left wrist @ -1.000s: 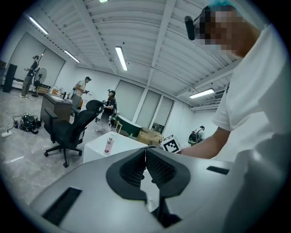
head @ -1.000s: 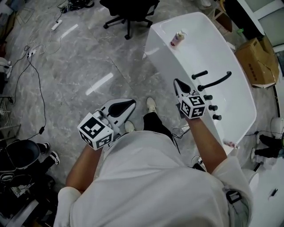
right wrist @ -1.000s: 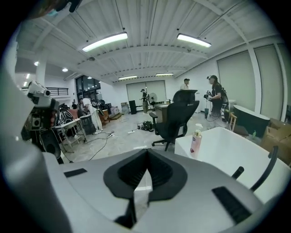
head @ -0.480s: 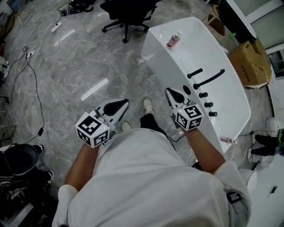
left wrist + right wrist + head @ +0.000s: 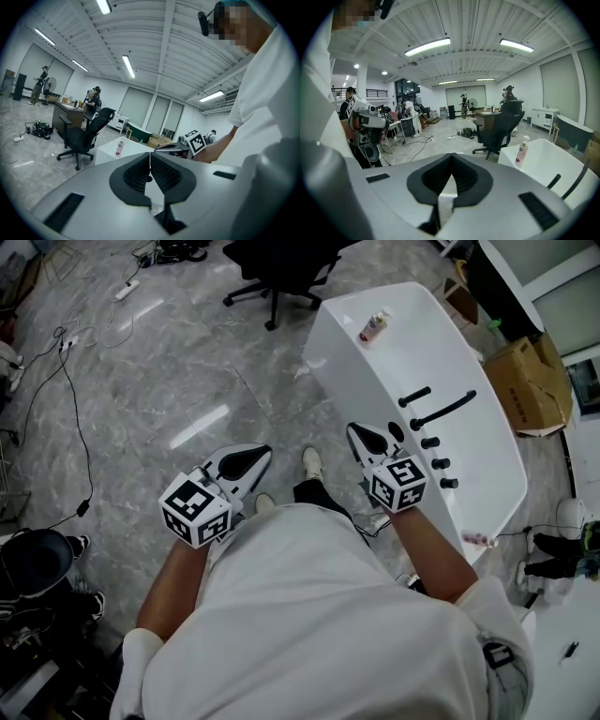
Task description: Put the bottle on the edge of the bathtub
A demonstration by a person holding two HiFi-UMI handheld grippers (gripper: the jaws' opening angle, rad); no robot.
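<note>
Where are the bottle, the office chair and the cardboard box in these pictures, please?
bottle (image 5: 373, 327), head view, on its body.
office chair (image 5: 502, 125), right gripper view, on its backrest.
cardboard box (image 5: 527, 381), head view, on its top flap.

Open-plan laboratory hall: ceiling strip lights (image 5: 427, 47), office chair (image 5: 501, 123), floor power strip (image 5: 125, 290), cardboard box (image 5: 534, 381), freestanding bathtub (image 5: 417, 343), marble floor (image 5: 169, 381).
</note>
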